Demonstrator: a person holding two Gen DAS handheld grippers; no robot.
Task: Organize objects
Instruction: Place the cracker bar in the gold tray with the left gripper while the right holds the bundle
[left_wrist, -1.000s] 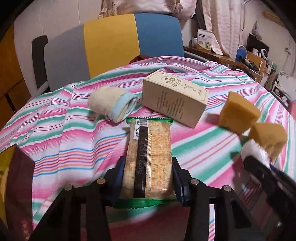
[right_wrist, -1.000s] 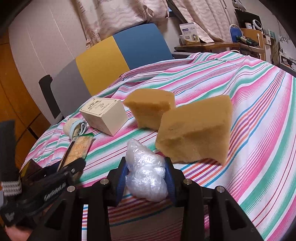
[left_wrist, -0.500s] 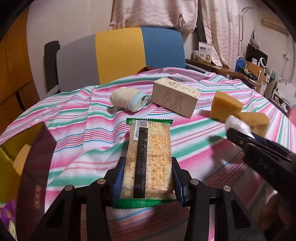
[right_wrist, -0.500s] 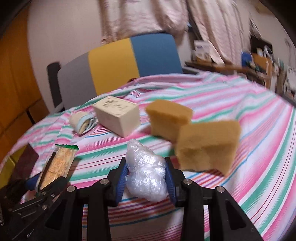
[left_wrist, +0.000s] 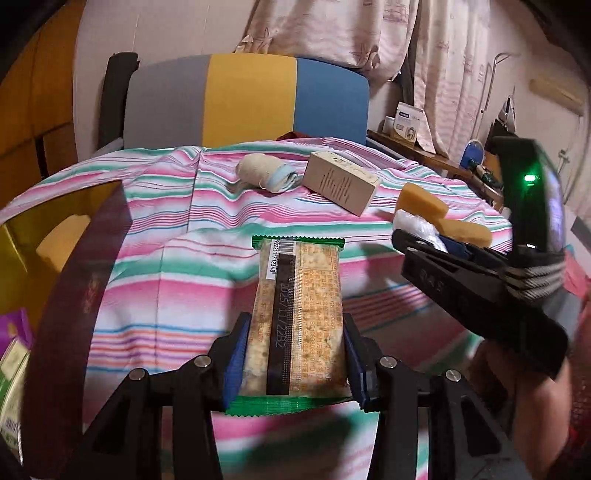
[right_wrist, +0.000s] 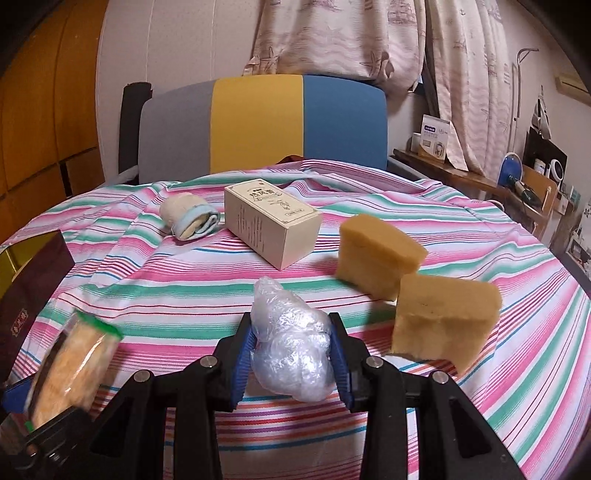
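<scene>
My left gripper (left_wrist: 293, 363) clamps a cracker packet (left_wrist: 298, 314), my right gripper (right_wrist: 291, 356) a plastic wad (right_wrist: 290, 341), both carried above the tabletop's (right_wrist: 480, 221) near edge. Beyond lie sponges (right_wrist: 376, 254), a carton (right_wrist: 271, 225) and a cloth roll (right_wrist: 190, 218). Next, I judge, comes dropping both into the box (left_wrist: 85, 258) at the left edge.

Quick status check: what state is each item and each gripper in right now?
Left gripper: shut on cracker pack.
Cracker pack: sealed, held above the cloth.
Right gripper: shut on plastic wad.
Plastic wad: crumpled, held.
Cream box: closed, lying on its side.
Rolled cloth: rolled up, resting.
Two sponges: resting, close together.
</scene>
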